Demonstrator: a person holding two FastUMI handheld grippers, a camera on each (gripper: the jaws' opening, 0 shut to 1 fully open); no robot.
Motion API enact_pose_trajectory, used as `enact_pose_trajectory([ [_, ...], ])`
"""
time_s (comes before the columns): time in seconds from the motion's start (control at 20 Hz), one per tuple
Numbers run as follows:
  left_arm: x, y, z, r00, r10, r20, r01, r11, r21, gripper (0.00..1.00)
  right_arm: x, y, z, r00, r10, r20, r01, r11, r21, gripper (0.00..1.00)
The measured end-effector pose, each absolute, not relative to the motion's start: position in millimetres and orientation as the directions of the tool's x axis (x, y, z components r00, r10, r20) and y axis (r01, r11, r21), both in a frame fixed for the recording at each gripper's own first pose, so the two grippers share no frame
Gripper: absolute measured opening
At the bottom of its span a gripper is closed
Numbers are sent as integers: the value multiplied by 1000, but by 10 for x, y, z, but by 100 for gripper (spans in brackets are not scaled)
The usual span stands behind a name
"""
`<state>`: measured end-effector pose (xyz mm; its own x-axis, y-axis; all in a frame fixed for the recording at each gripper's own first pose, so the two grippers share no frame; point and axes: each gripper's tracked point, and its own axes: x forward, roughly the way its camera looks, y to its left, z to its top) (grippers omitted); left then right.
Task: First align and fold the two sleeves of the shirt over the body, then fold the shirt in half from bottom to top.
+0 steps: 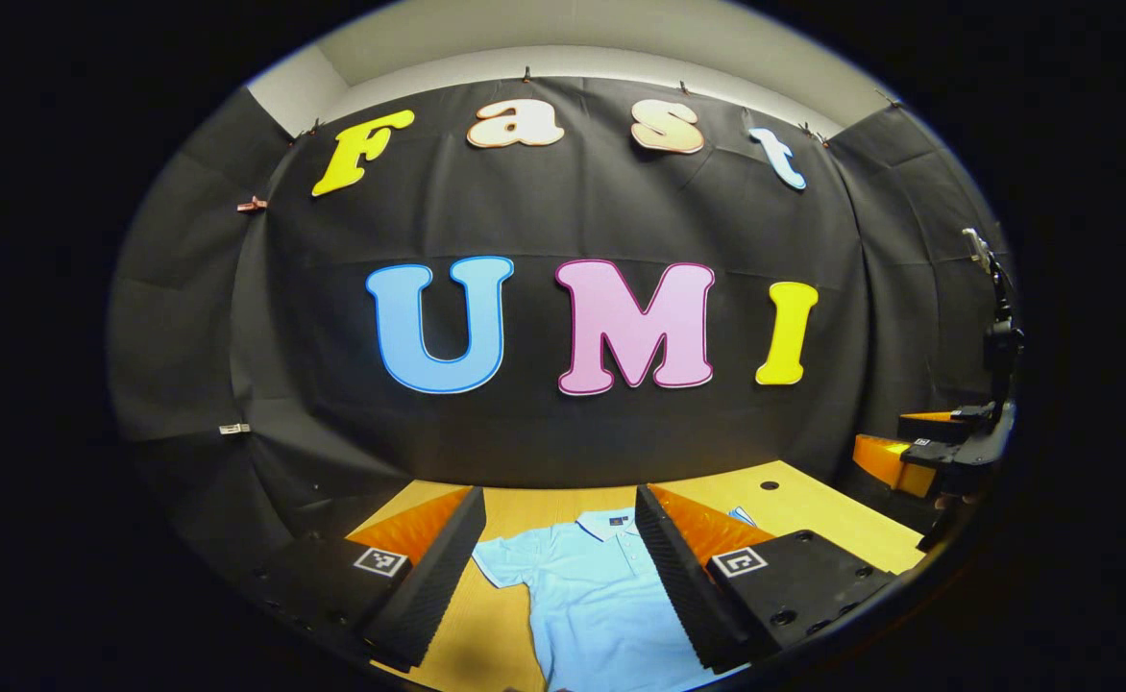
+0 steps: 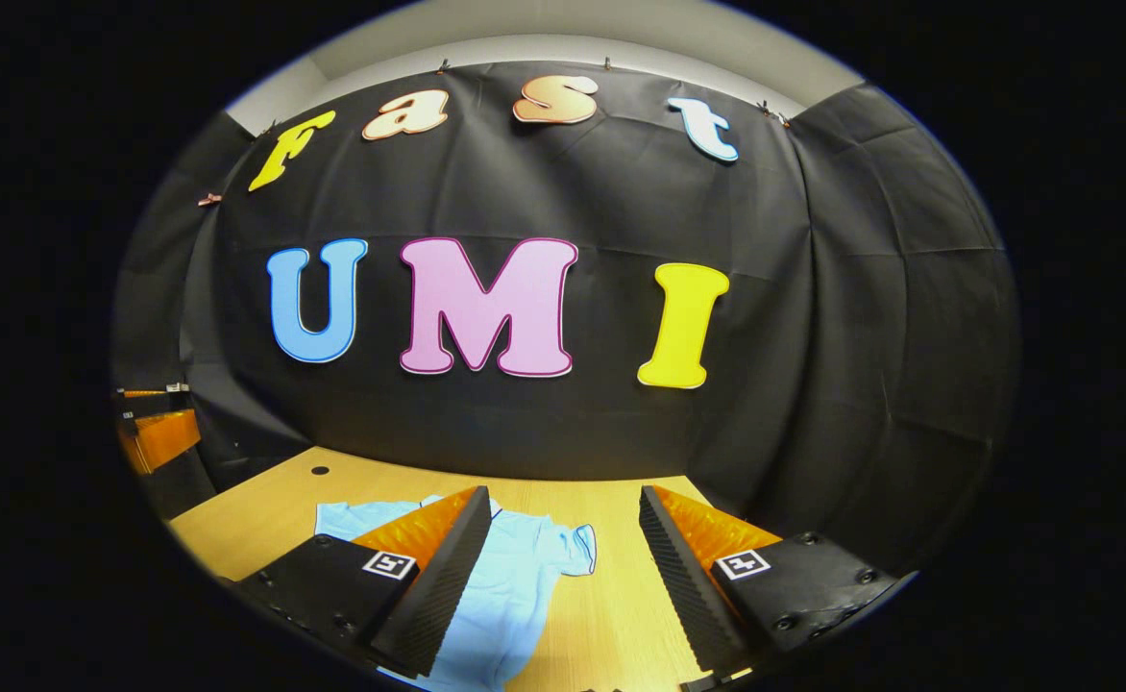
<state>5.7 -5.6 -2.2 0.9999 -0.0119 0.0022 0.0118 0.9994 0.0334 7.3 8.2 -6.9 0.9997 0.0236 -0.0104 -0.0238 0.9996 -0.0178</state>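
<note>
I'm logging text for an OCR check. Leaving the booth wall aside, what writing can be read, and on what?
Neck tag in the collar of the light blue polo shirt: too small to read.
Square markers on the left gripper and right gripper: coded patterns, no words.
No readable text.

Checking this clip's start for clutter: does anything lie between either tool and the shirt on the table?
Nothing visible does. The light blue polo shirt lies flat on the wooden table, and both the left tool and right tool hang open above it, with only bare tabletop around the shirt's sleeves.
</note>
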Motion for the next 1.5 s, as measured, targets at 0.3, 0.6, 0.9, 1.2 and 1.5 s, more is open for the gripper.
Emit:
enact_pose_trajectory([
  [0.3, 106, -43, -87, 1000, -9, -15, 9, 1000, 24, 99, 128, 101, -78, 999, 30, -14, -30, 999, -27, 96],
  [0.6, 158, -34, -173, 999, 8, -34, -7, 1000, 12, 99, 310, 164, -283, 994, 56, -93, -60, 997, -40, 97],
  [0.9, 272, 29, -299, 995, 59, -75, -58, 998, 3, 99, 772, 149, -421, 990, 101, -99, -106, 993, -49, 97],
  [1.2, 424, 98, -454, 986, 110, -124, -110, 994, 13, 99, 1446, 75, -955, 967, 138, -215, -155, 986, -65, 97],
  [1.5, 552, 107, -626, 976, 152, -158, -151, 988, 18, 99, 1998, 60, -1468, 941, 149, -304, -183, 979, -87, 98],
])
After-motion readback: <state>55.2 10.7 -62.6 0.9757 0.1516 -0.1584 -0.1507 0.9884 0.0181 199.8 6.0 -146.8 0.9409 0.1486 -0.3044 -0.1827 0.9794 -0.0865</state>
